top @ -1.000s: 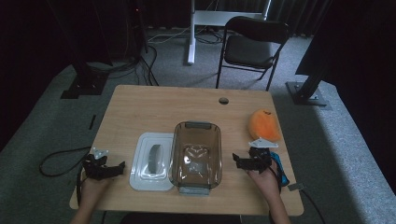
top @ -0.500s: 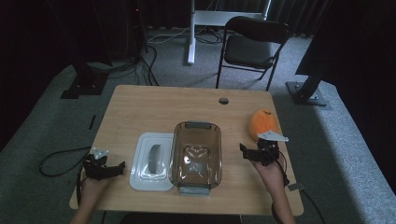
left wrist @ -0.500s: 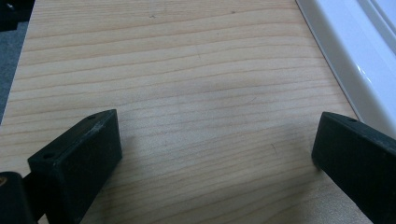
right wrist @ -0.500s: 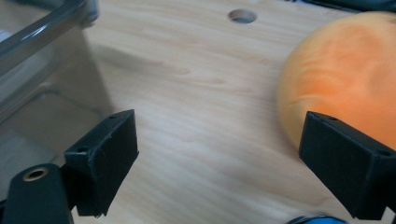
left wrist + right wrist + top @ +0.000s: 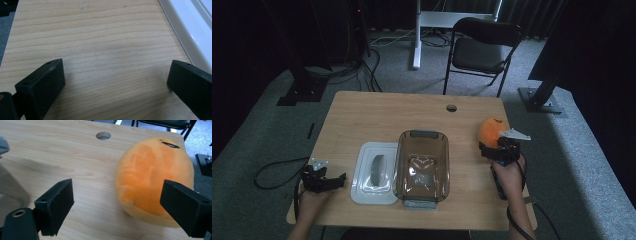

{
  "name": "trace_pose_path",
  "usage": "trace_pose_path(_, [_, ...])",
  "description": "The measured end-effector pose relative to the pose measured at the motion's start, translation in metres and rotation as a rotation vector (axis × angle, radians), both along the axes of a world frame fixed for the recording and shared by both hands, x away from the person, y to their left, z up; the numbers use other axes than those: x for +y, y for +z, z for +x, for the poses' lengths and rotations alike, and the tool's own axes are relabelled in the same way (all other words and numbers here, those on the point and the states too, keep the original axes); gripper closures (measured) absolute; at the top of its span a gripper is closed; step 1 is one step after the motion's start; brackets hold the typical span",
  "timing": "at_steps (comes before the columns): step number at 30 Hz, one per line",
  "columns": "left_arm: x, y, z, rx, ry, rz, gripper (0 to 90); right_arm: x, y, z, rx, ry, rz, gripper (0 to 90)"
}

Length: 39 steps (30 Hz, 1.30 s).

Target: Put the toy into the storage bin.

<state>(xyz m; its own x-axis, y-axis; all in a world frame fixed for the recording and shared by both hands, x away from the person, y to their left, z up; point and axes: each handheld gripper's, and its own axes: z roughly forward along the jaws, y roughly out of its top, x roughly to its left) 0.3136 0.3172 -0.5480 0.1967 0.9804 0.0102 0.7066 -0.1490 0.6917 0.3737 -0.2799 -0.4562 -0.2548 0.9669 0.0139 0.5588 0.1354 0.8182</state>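
Note:
An orange plush toy (image 5: 492, 130) (image 5: 155, 180) lies near the table's right edge. My right gripper (image 5: 494, 148) (image 5: 122, 212) is open just short of it, and the toy's near side sits between the spread jaws without touching them. A clear glass baking dish (image 5: 422, 165) stands in the middle of the table, with a white lid (image 5: 374, 172) flat to its left. My left gripper (image 5: 329, 181) (image 5: 115, 82) rests open at the front left, over bare wood beside the lid's rim (image 5: 190, 30).
The wooden table (image 5: 387, 115) has a round cable hole (image 5: 451, 107) (image 5: 103, 135) at the back. A black folding chair (image 5: 482, 50) and a desk leg stand on the carpet beyond. A cable (image 5: 272, 175) trails off the table's left side.
My right gripper has moved forward from the front right toward the plush toy, turning to face it. The left gripper has stayed where it was.

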Motion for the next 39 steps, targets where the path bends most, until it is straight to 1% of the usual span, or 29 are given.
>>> trace_pose_path(4, [0.000,0.000,0.000,-0.001,0.001,-0.001,1.9,-0.004,-0.001,0.007,0.006,-0.020,0.008,11.1])
trace_pose_path(8, [0.000,0.000,0.000,-0.002,0.001,-0.002,1.9,-0.009,-0.002,0.014,0.010,-0.056,0.022,11.0])
trace_pose_path(10, [0.000,0.000,0.000,-0.001,0.000,-0.001,1.9,-0.011,-0.002,0.018,0.015,-0.065,0.017,11.0])
trace_pose_path(15, [0.000,0.000,0.000,-0.001,0.001,-0.001,1.9,-0.018,-0.004,0.026,0.022,-0.097,0.024,11.1])
trace_pose_path(17, [0.000,0.000,0.000,-0.001,0.001,-0.001,1.9,-0.020,-0.004,0.030,0.030,-0.104,0.031,11.1])
trace_pose_path(21, [0.000,0.000,0.000,-0.001,0.000,-0.001,1.9,-0.026,-0.005,0.038,0.038,-0.127,0.025,11.1])
trace_pose_path(22, [0.000,0.000,0.000,-0.001,0.001,-0.001,1.9,-0.027,-0.005,0.040,0.042,-0.131,0.030,11.1])
trace_pose_path(24, [0.000,0.000,0.000,-0.001,0.001,-0.001,1.9,-0.029,-0.005,0.044,0.047,-0.136,0.026,11.1])
trace_pose_path(26, [0.000,0.000,0.000,-0.001,0.001,-0.001,1.9,-0.030,-0.006,0.048,0.055,-0.136,0.031,11.1])
trace_pose_path(31, [0.000,0.000,0.000,-0.001,0.001,-0.001,1.9,-0.029,-0.014,0.057,0.093,-0.149,-0.003,11.1])
trace_pose_path(32, [0.000,0.000,0.000,-0.001,0.001,-0.001,1.9,-0.029,-0.016,0.058,0.103,-0.150,0.005,11.1])
trace_pose_path(34, [0.000,0.000,0.000,-0.002,0.001,-0.001,1.9,-0.028,-0.019,0.059,0.100,-0.157,-0.007,11.1])
trace_pose_path(39, [0.000,0.000,0.000,-0.001,0.001,-0.001,1.9,-0.031,-0.025,0.061,0.111,-0.173,0.009,11.1])
